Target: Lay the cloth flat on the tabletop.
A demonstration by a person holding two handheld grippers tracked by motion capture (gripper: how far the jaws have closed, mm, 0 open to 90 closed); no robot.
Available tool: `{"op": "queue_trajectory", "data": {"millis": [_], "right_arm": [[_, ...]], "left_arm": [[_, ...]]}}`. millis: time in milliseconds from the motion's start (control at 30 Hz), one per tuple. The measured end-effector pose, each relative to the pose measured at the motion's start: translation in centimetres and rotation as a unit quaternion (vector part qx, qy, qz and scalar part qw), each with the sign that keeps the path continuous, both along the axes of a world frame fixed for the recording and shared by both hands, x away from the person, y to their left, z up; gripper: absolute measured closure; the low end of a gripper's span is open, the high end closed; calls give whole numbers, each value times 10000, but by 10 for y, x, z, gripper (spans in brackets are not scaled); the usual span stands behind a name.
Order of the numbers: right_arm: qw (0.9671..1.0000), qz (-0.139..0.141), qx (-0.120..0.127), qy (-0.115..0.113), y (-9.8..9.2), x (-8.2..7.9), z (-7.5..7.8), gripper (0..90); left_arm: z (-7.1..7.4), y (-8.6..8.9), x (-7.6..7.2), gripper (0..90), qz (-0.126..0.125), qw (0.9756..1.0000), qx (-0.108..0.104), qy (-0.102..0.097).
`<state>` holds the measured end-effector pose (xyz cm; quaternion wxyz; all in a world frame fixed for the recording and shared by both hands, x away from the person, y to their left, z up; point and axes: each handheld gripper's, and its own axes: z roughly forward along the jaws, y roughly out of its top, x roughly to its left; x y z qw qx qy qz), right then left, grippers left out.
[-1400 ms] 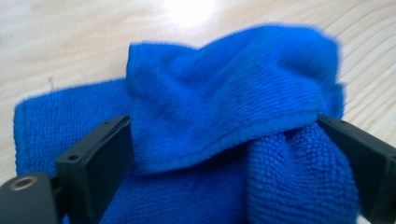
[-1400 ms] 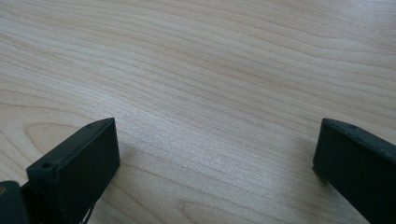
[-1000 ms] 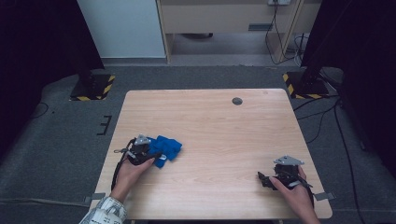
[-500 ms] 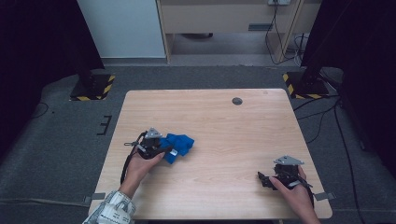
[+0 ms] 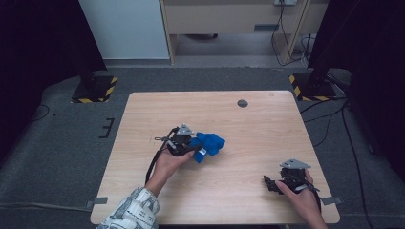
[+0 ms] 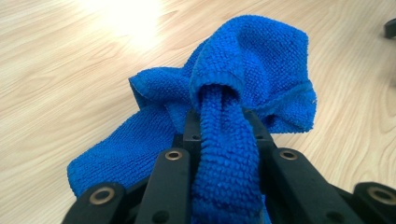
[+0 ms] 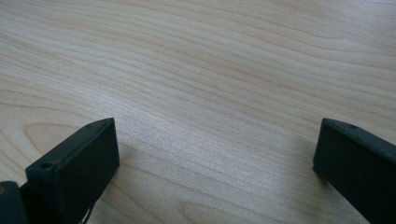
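Note:
A crumpled blue cloth [image 5: 210, 144] lies near the middle of the wooden table [image 5: 248, 129]. My left gripper [image 5: 194, 147] is shut on a fold of it, and its jaws have just been closing on that fold. In the left gripper view the pinched fold of the blue cloth [image 6: 252, 60] runs up between the two jaws of my left gripper [image 6: 224, 122], and the rest bunches on the wood beyond them. My right gripper [image 5: 270, 182] rests near the table's front right corner. In the right gripper view my right gripper [image 7: 217, 137] stands wide open over bare wood.
A small dark round grommet [image 5: 242, 103] sits in the tabletop near its far edge. Black stands on yellow-striped bases [image 5: 93, 89] [image 5: 310, 88] flank the table on the grey floor. A pale cabinet [image 5: 224, 14] stands behind.
My left gripper has moved right and toward the table's middle, carrying the blue cloth with it. The right gripper has stayed where it was.

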<state>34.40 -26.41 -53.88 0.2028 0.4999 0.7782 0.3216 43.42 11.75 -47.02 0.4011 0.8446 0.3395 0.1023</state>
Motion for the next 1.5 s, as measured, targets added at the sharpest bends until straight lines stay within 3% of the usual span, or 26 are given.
{"op": "queue_trajectory", "data": {"millis": [67, 100, 233, 467, 533, 600, 700, 767, 900, 967, 1233, 1267, 1367, 1433, 1467, 1500], "right_arm": [[10000, -1, 0, 0, 0, 0, 0, 5], [10000, 0, 0, 0, 0, 0, 0, 6], [10000, -1, 0, 1, 0, 0, 0, 5], [10000, -1, 0, 1, 0, 0, 0, 5], [10000, -1, 3, 4, 0, 0, 0, 5], [10000, 17, -10, -4, 0, 0, 0, 5], [10000, 71, -1, -5, -1, 1, 0, 9], [9999, 130, 5, -2, -1, 2, 1, 57], [9997, 209, 47, -135, -2, 2, 6, 68], [9990, 269, 81, -335, 0, 1, 11, 130], [9965, 528, 257, -587, 14, 0, 22, 331], [9953, 677, 271, -641, 18, 0, 24, 401], [9940, 811, 292, -671, 22, 1, 26, 481], [9921, 978, 330, -710, 26, 0, 28, 603], [9921, 978, 330, -710, 26, 0, 28, 603], [9909, 1075, 345, -728, 28, 0, 28, 684]], "left_arm": [[0, -6, 0, 755, -35, 10000, 5, 14], [-1, -18, 1, 755, -95, 10000, 13, 23], [-6, -41, 0, 752, -261, 9996, 117, -5], [-24, -60, 3, 706, -332, 9988, 370, -22], [-32, -66, 5, 608, -310, 9989, 353, -67], [-34, -67, 4, 428, -281, 9990, 345, -81], [-32, -66, 0, 268, -259, 9993, 214, -174], [-28, -63, -3, 233, -252, 9991, 125, -312], [-21, -56, -8, 210, -224, 9990, -10, -384], [-17, -50, -11, 209, -196, 9987, -132, -445], [-8, -29, -28, 238, -163, 9979, -339, -528], [-8, -23, -30, 246, -64, 9977, -394, -545], [-9, -17, -32, 279, 19, 9974, -446, -561], [-14, -10, -34, 316, 89, 9967, -639, -500], [-14, -10, -34, 335, 89, 9967, -639, -500], [-18, -6, -34, 356, 128, 9962, -717, -469]]}}
